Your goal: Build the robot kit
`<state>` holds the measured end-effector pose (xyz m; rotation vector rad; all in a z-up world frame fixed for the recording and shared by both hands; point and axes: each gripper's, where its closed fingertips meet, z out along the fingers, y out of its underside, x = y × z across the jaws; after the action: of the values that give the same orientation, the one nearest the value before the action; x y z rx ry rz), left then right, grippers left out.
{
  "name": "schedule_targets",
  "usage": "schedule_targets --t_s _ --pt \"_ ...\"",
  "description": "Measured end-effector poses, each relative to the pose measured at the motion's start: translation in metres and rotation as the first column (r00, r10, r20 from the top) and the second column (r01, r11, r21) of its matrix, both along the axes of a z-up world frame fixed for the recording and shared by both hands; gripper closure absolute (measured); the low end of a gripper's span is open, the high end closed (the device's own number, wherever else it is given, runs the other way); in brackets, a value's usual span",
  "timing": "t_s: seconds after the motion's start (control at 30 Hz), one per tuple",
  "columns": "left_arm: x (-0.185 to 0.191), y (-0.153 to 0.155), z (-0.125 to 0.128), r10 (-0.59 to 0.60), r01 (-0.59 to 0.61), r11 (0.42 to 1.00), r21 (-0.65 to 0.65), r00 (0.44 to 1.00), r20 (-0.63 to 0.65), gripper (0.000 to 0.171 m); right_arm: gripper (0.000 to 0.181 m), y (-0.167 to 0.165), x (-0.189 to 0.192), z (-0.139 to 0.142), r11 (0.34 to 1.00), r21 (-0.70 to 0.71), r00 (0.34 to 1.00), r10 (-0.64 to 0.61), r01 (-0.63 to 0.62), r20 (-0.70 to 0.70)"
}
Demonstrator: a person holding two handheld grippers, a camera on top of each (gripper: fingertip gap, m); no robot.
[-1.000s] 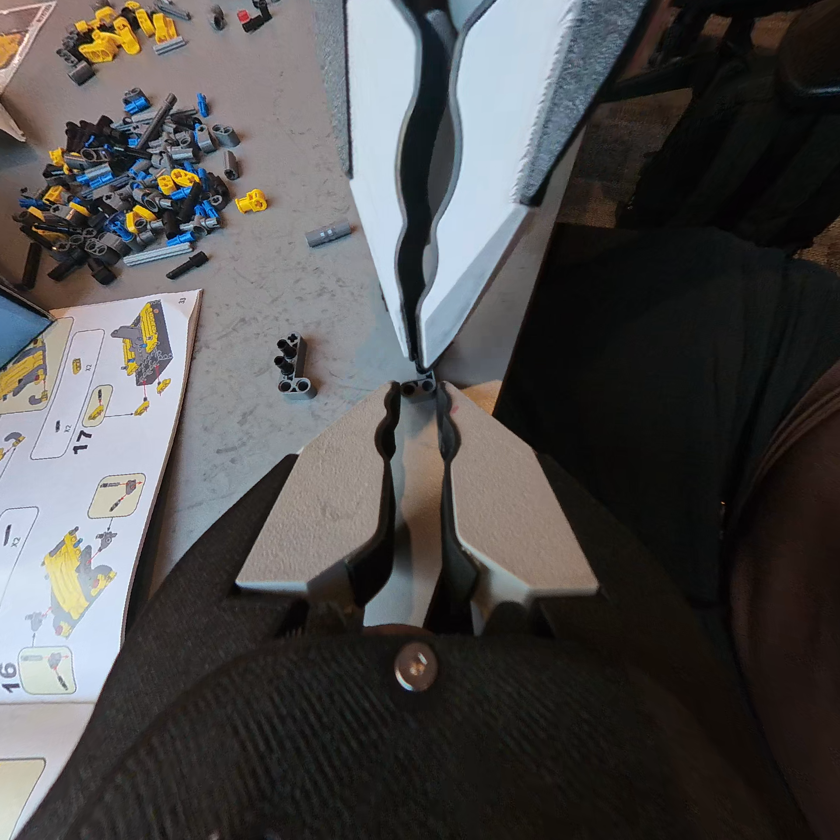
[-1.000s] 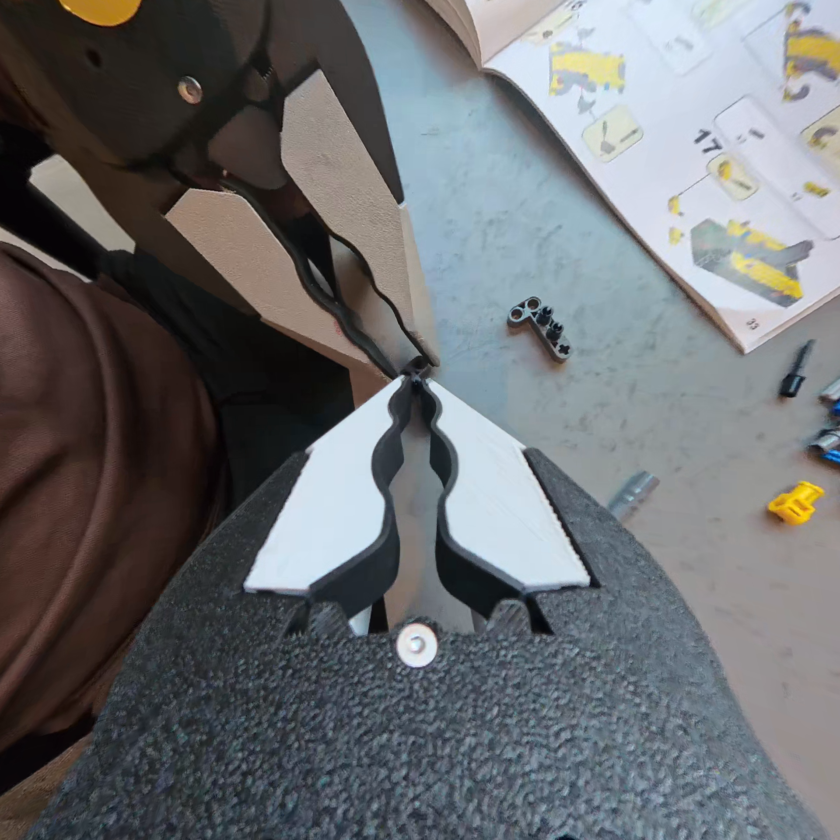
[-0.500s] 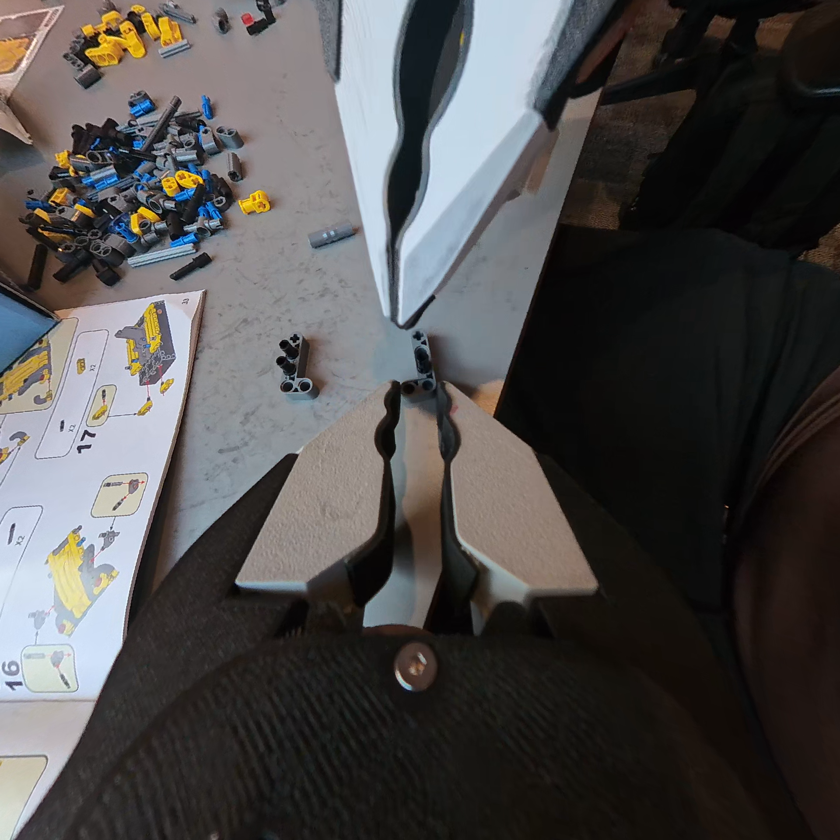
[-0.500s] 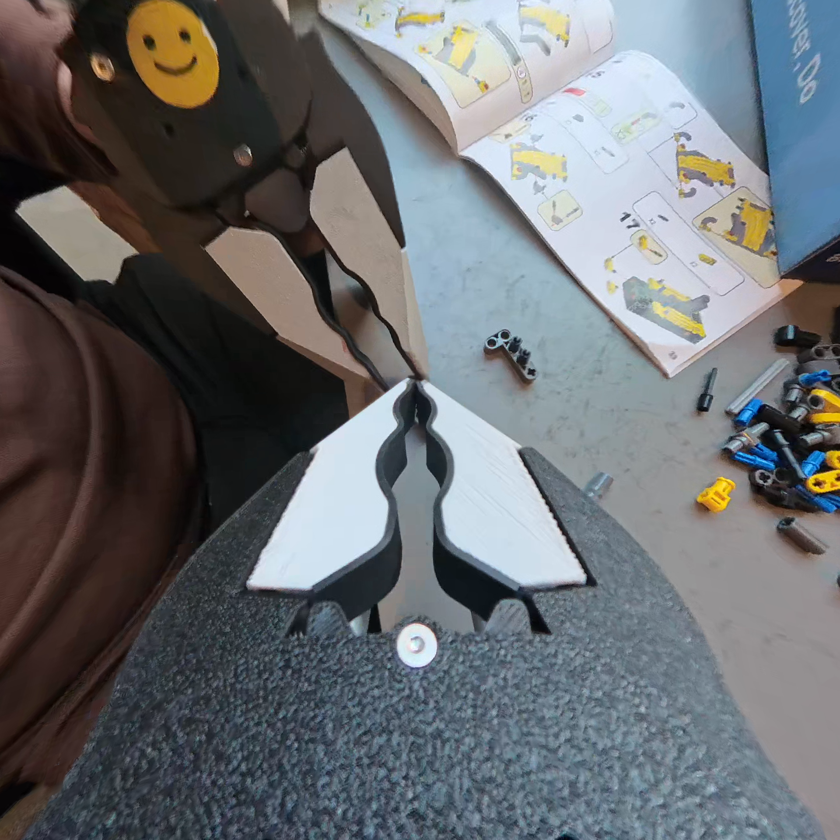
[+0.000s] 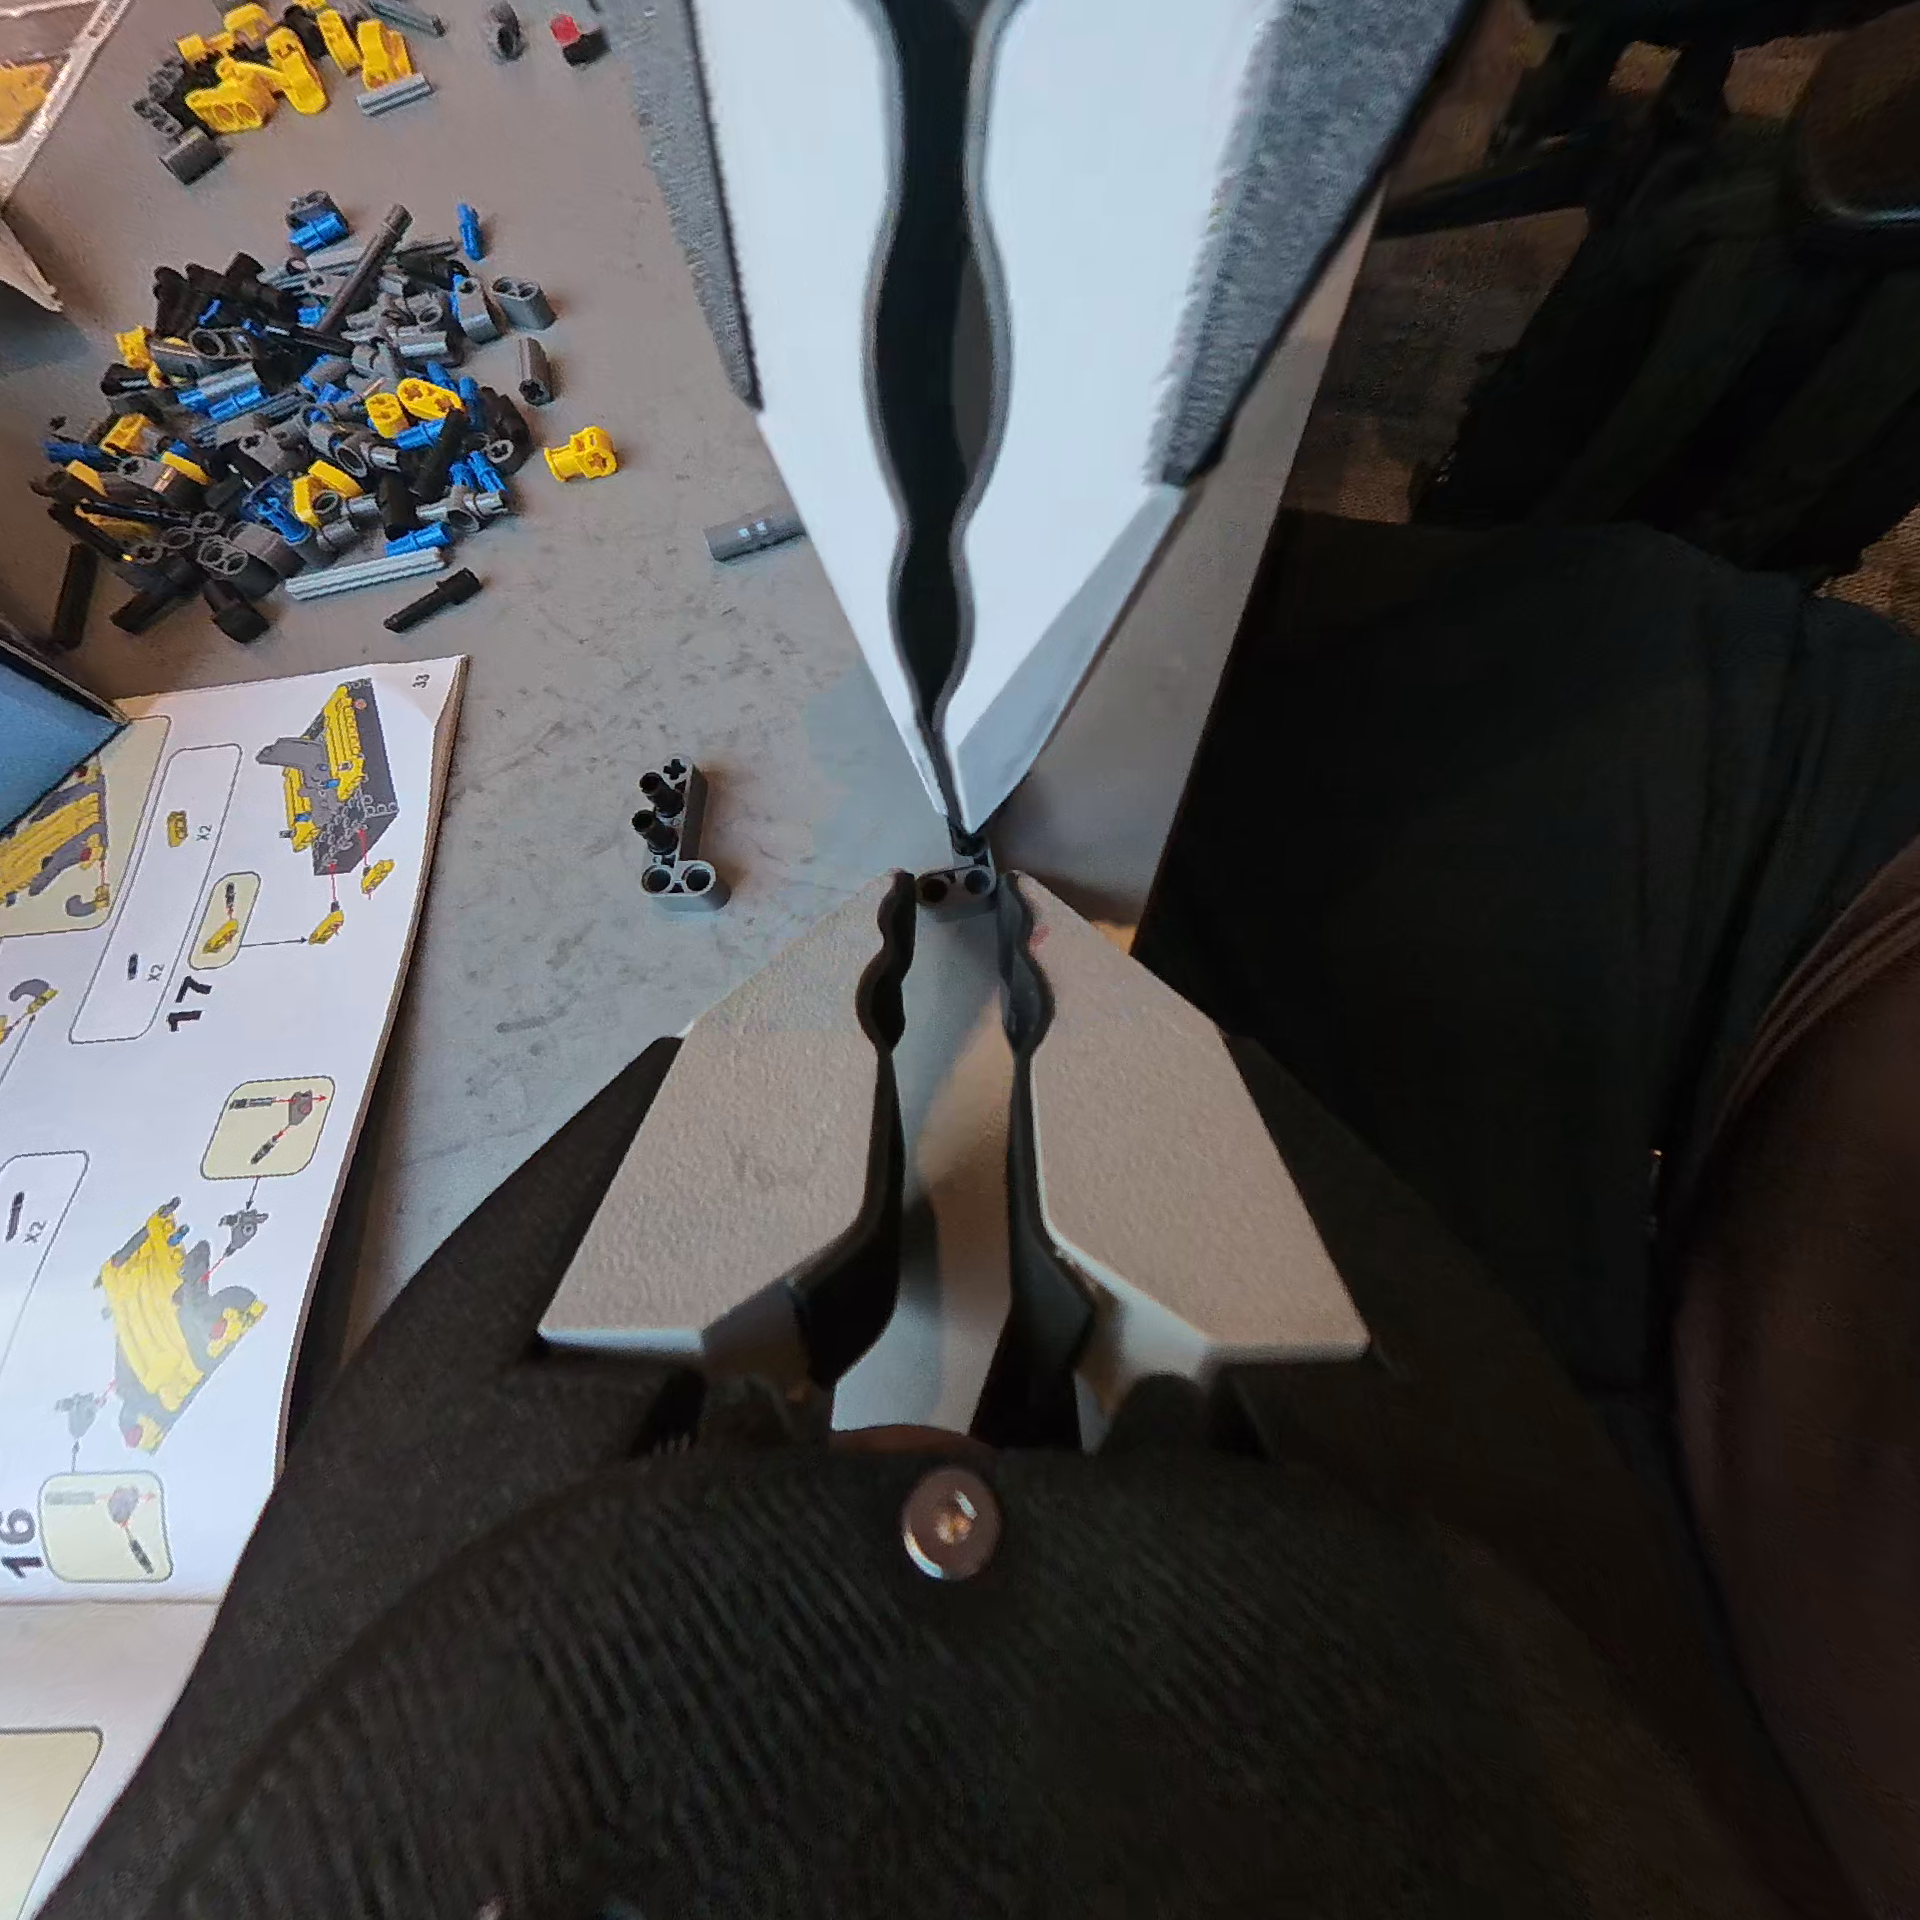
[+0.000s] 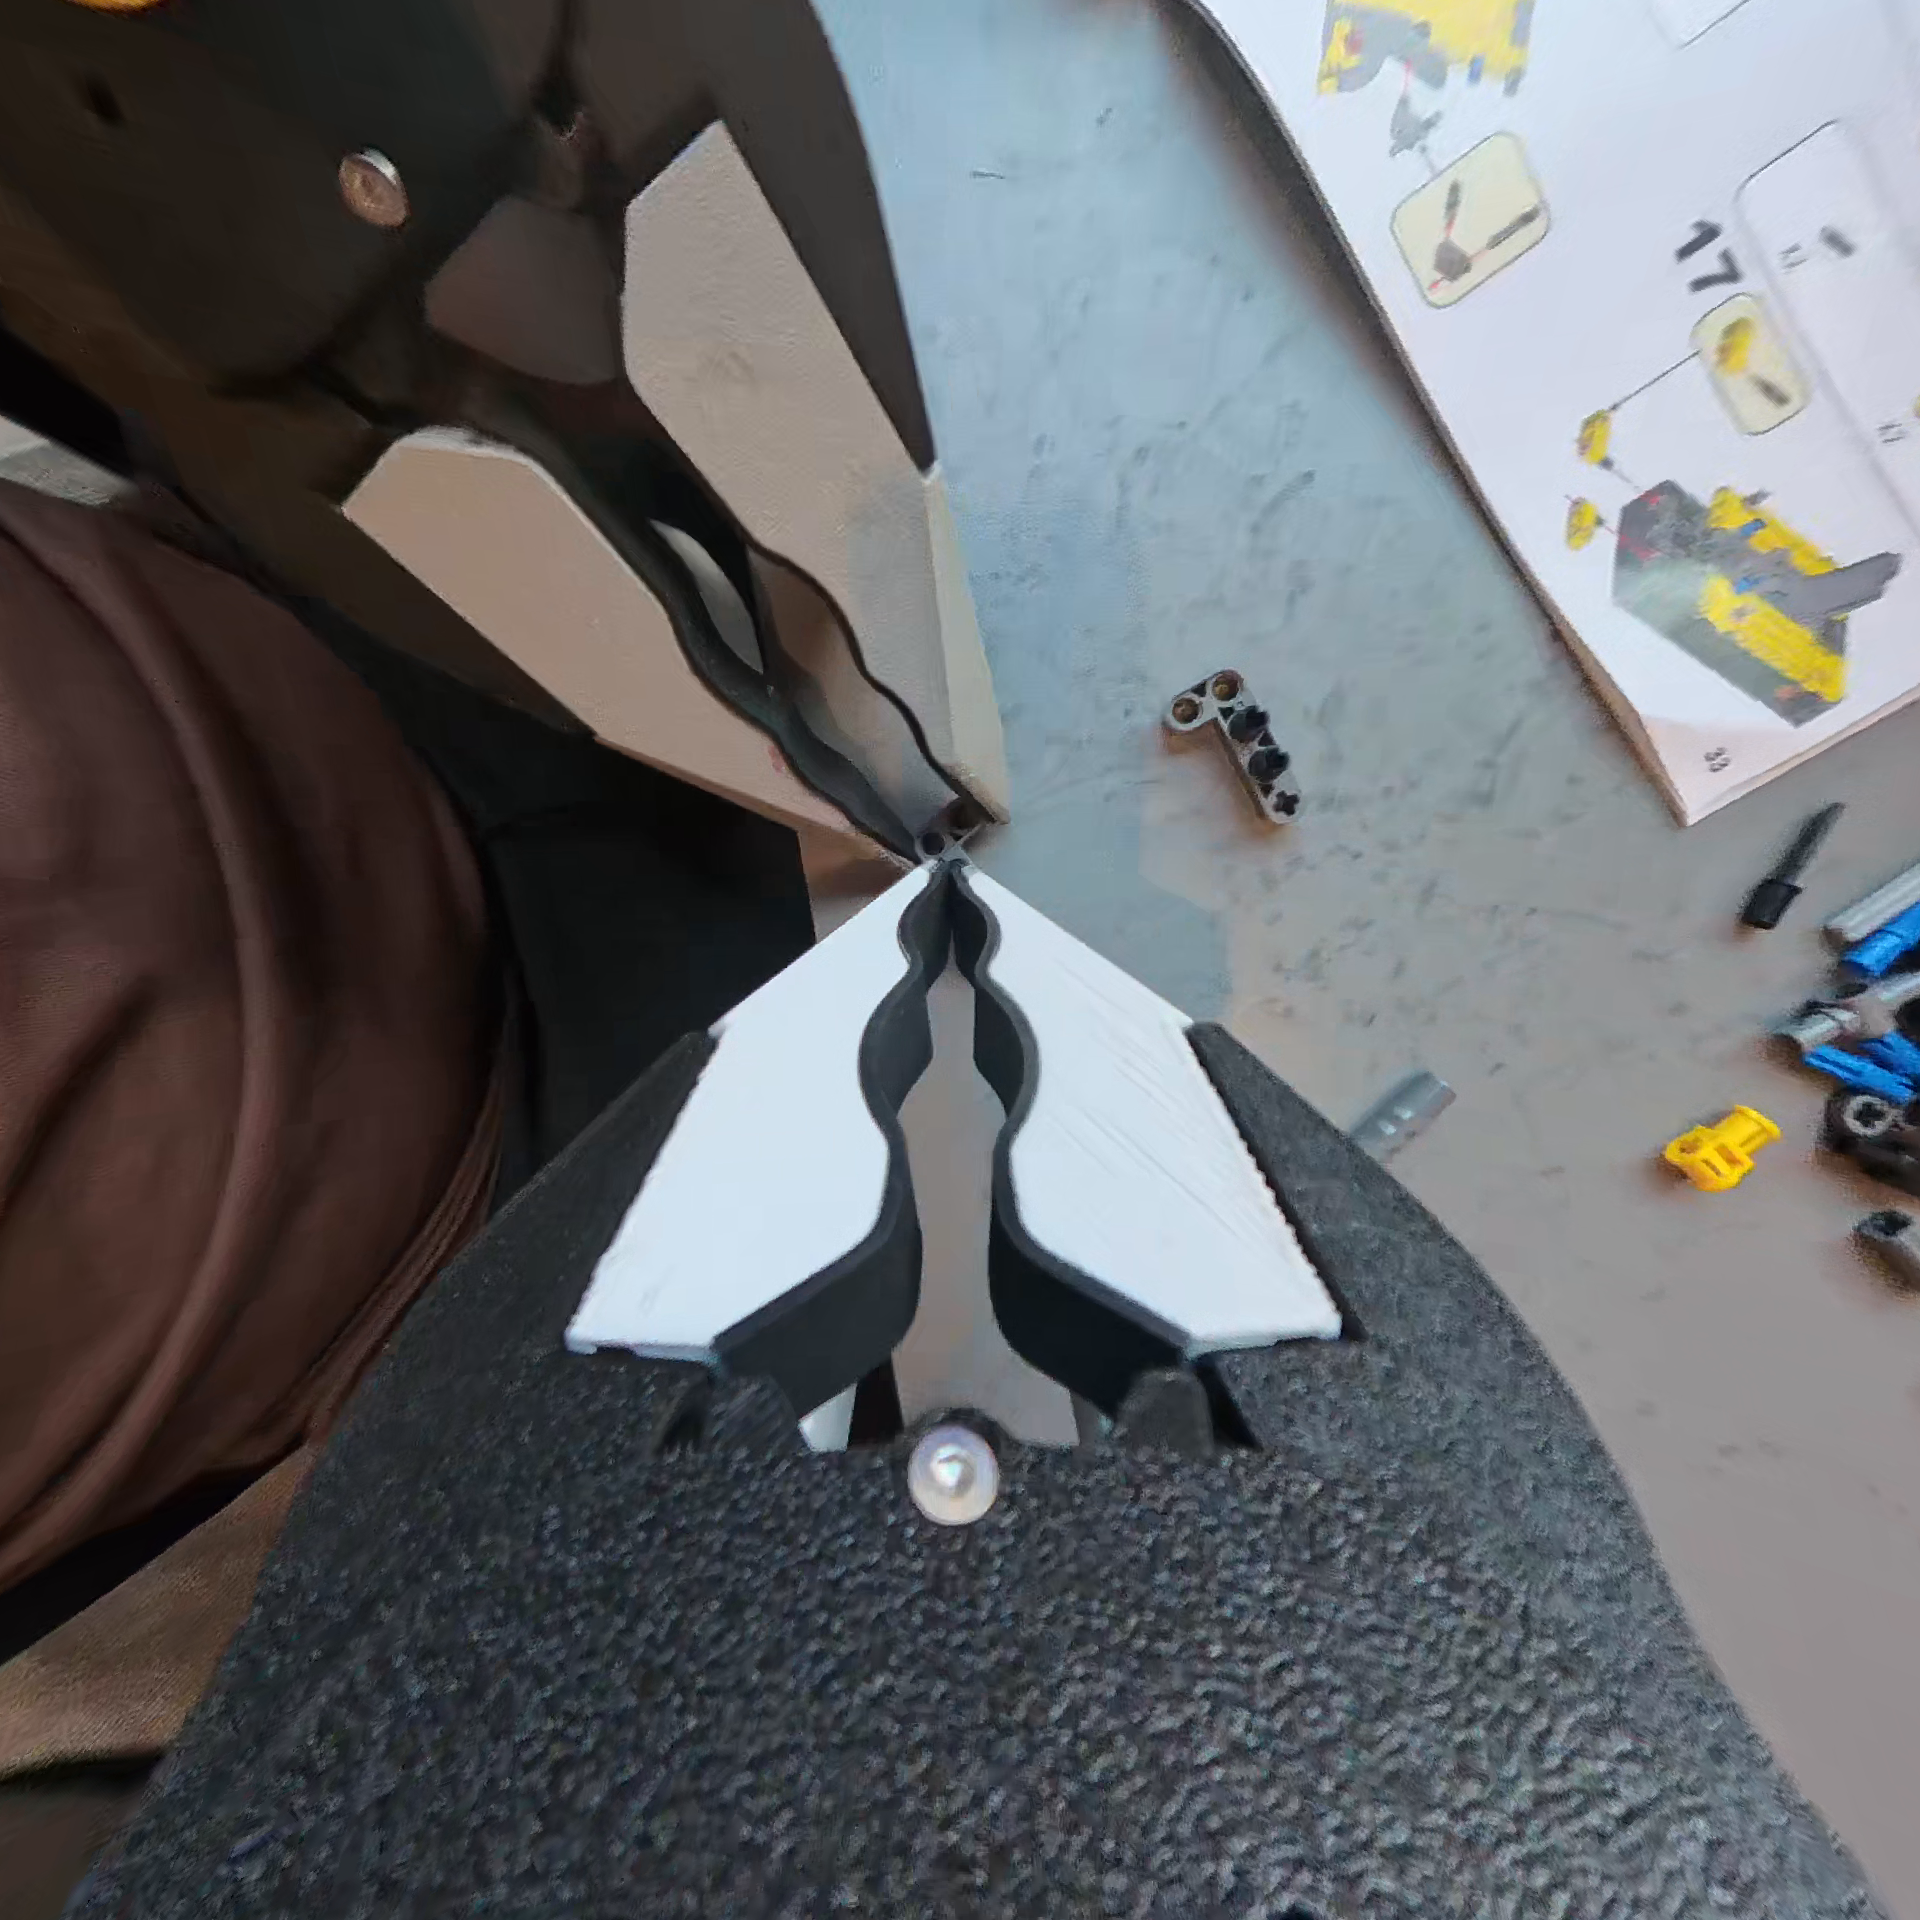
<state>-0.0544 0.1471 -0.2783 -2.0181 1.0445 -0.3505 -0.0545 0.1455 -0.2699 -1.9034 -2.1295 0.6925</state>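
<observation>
table (image 5: 623, 644): grey, scuffed top; its near edge runs just past both sets of fingertips, with a person's dark and brown clothing beyond it.
booklet (image 5: 208, 1039): open instruction booklet lying flat on the table, left of the left gripper in the left wrist view, upper right in the right wrist view (image 6: 1662, 312).
box (image 5: 42, 738): blue corner just showing at the left edge, resting over the booklet.
parts pile (image 5: 291, 447): heap of black, grey, blue and yellow building pieces, far left on the table; a smaller, mostly yellow cluster (image 5: 281, 73) lies farther off.
left gripper (image 5: 958, 896): grey fingers, jaws closed on the small grey beam, held over the table's near edge.
right gripper (image 6: 951, 868): white fingers, jaws pinched together at the very tips; the tips meet the top of the beam; whether they pinch a separate small piece cannot be told.
l-shaped piece (image 5: 681, 836): grey with black pins, lying alone on the table between booklet and grippers.
grey connector (image 5: 753, 535): short, lying loose near the right gripper's fingers.
yellow connector (image 5: 582, 454): loose, just beside the pile.
small grey beam (image 5: 961, 891): two holes showing, gripped between the left fingertips, touching the right tips.
</observation>
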Motion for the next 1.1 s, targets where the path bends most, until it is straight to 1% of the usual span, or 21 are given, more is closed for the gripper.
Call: schedule_targets --t_s 0.07,0.13,0.2,0.23,0.3,0.37,0.43,0.47,0.53,0.6,0.63,0.67,0.77,0.83,0.9,1.0,1.07,1.1 --pt "0.0 0.0 0.0 0.001 -0.001 1.0 0.005 1.0 -0.004 0.159 0.181 0.0 0.0 0.0 1.0 -0.028 0.997 0.016 -0.014 0.07" --pt "0.0 0.0 0.0 0.002 -0.002 1.0 0.008 1.0 -0.004 0.159 0.181 0.0 0.0 0.0 0.999 -0.019 0.995 0.027 -0.026 0.1" --pt "0.0 0.0 0.0 0.001 -0.001 1.0 0.01 1.0 -0.005 0.159 0.181 0.0 0.0 0.001 0.999 -0.02 0.997 0.029 -0.027 0.074" --pt "0.0 0.0 0.0 0.001 -0.001 1.0 0.013 1.0 -0.005 0.159 0.181 0.0 0.001 0.002 0.999 -0.039 0.999 0.01 -0.008 0.051" --pt "0.0 0.0 0.0 0.001 0.0 1.0 0.021 1.0 -0.009 0.159 0.181 0.009 0.001 0.017 0.996 -0.07 0.996 -0.058 0.053 -0.063" --pt "0.0 0.0 0.0 0.0 0.0 1.0 0.023 1.0 -0.01 0.159 0.181 0.034 0.007 0.036 0.985 -0.064 0.968 -0.171 0.162 -0.183" --pt "0.0 0.0 0.0 0.0 0.0 1.0 0.017 1.0 -0.006 0.159 0.178 0.055 0.024 0.033 0.968 -0.015 0.951 -0.25 0.252 -0.183" --pt "0.0 0.0 0.0 0.002 -0.002 1.0 0.015 1.0 -0.004 0.159 0.171 0.058 0.03 0.028 0.963 -0.004 0.949 -0.265 0.268 -0.171" --pt "0.0 0.0 0.0 0.002 -0.002 1.0 0.017 1.0 -0.004 0.159 0.17 0.047 0.034 0.018 0.974 0.003 0.962 -0.222 0.225 -0.156" --pt "0.0 0.0 0.001 0.003 -0.003 1.0 0.015 1.0 -0.002 0.159 0.161 0.046 0.037 0.006 0.978 0.09 0.976 -0.177 0.189 -0.125" --pt "-0.001 0.001 0.001 0.007 -0.007 1.0 0.012 1.0 0.0 0.159 0.157 0.045 0.036 0.002 0.979 0.116 0.981 -0.156 0.169 -0.115" --pt "-0.001 0.001 0.001 0.01 -0.01 1.0 0.008 1.0 0.002 0.159 0.155 0.043 0.035 -0.001 0.983 0.112 0.985 -0.13 0.143 -0.111" --pt "-0.002 0.001 0.001 0.013 -0.013 1.0 -0.003 1.0 0.009 0.159 0.16 0.04 0.032 -0.005 0.994 0.095 0.994 -0.035 0.045 -0.106" --pt "-0.002 0.001 0.001 0.008 -0.008 1.0 -0.006 1.0 0.011 0.159 0.159 0.043 0.031 -0.007 0.994 0.108 0.996 0.023 -0.013 -0.091" --pt "-0.002 0.0 0.001 0.002 -0.002 1.0 -0.005 1.0 0.011 0.159 0.154 0.045 0.029 -0.008 0.993 0.106 0.995 0.064 -0.056 -0.08" --pt "-0.002 0.0 0.001 0.002 -0.002 1.0 -0.01 1.0 0.014 0.159 0.156 0.045 0.025 -0.01 0.988 0.094 0.989 0.129 -0.122 -0.076" --pt "-0.003 0.0 0.001 0.007 -0.007 1.0 -0.007 1.0 0.013 0.159 0.161 0.044 0.023 -0.012 0.985 0.079 0.985 0.161 -0.156 -0.067" --pt "-0.003 0.0 0.001 0.007 -0.007 1.0 -0.002 1.0 0.011 0.159 0.168 0.042 0.022 -0.013 0.984 0.064 0.983 0.172 -0.167 -0.068"
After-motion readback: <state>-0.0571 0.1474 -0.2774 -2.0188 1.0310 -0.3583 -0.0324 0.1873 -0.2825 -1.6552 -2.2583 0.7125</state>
